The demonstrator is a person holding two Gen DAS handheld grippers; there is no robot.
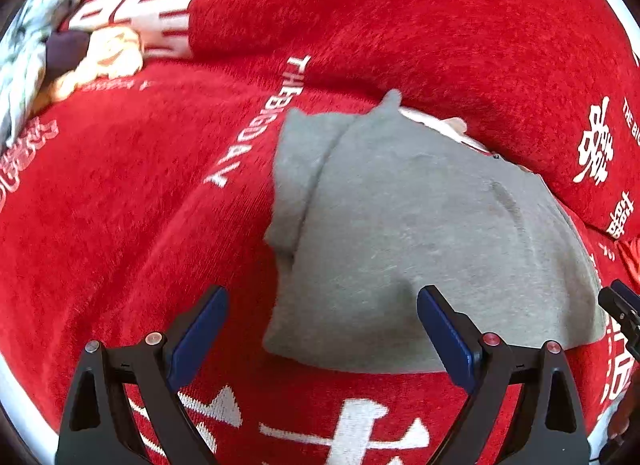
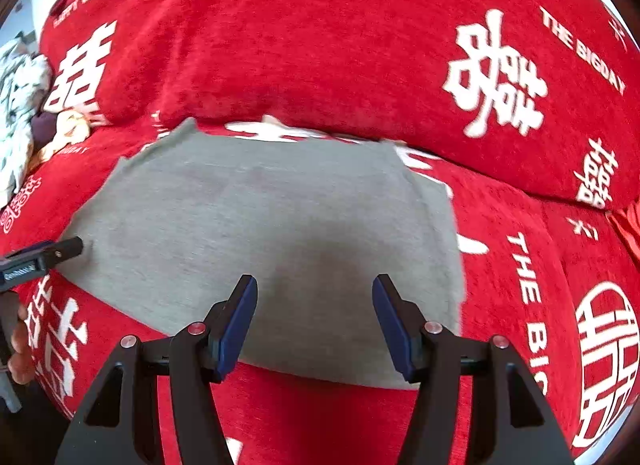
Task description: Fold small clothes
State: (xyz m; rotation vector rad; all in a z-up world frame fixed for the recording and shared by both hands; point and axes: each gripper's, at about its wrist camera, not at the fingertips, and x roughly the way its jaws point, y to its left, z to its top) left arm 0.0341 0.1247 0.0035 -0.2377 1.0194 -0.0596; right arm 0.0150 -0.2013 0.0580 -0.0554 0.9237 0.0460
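A small grey garment [image 1: 420, 233] lies folded flat on a red sofa cover [image 1: 140, 205]. My left gripper [image 1: 322, 321] is open and empty, just above the garment's near left corner. In the right wrist view the same grey garment [image 2: 260, 217] fills the middle. My right gripper [image 2: 314, 313] is open and empty over its near edge. The left gripper's tip [image 2: 60, 251] shows at the garment's left edge, and the right gripper's tip [image 1: 620, 305] shows at the garment's right edge.
A pile of other clothes, white-patterned, dark and cream [image 1: 60, 45], lies at the far left of the sofa; it also shows in the right wrist view [image 2: 24, 113]. The red backrest cushion [image 2: 320, 45] with white lettering rises behind the garment.
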